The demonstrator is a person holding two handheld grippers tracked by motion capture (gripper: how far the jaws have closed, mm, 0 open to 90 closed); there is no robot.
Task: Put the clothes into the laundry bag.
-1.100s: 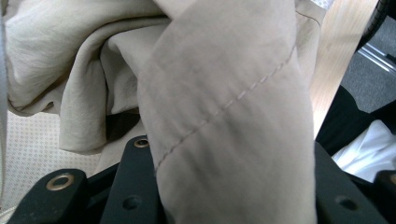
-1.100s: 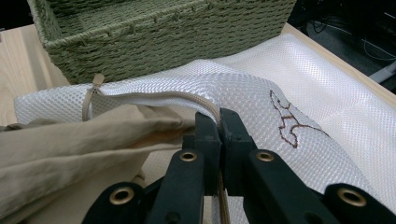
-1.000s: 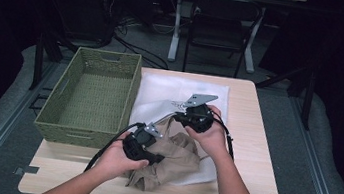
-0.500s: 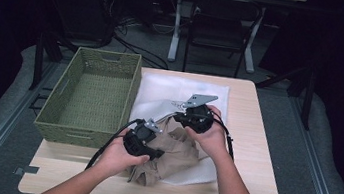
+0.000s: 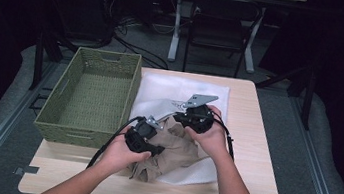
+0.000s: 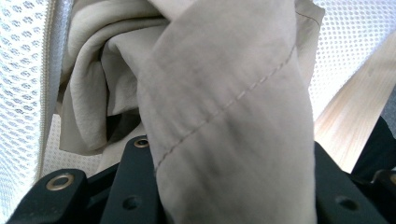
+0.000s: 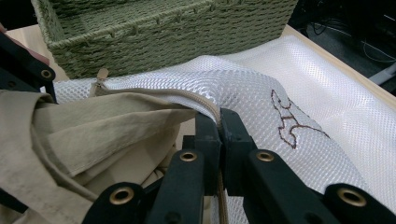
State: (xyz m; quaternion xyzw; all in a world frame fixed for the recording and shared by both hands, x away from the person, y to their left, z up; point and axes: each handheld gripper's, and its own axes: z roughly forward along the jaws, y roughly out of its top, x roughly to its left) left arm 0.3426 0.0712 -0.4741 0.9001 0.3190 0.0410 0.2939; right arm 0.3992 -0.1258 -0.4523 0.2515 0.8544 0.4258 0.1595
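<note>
Both grippers grip: left point(image 6: 233, 196) clamps beige cloth point(image 6: 224, 116), right point(image 7: 219, 135) pinches mesh bag's point(image 7: 261, 93) zipper edge.

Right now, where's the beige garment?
In the high view, the beige garment lies bunched at the table's near middle, on the white mesh bag, right of the green basket, pinched by the left gripper.

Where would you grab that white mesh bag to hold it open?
Grip the mesh bag at its zipper edge, coming from the open side. That hem is stiff and raised over the beige cloth; the right hand-held gripper is pinched there.
</note>
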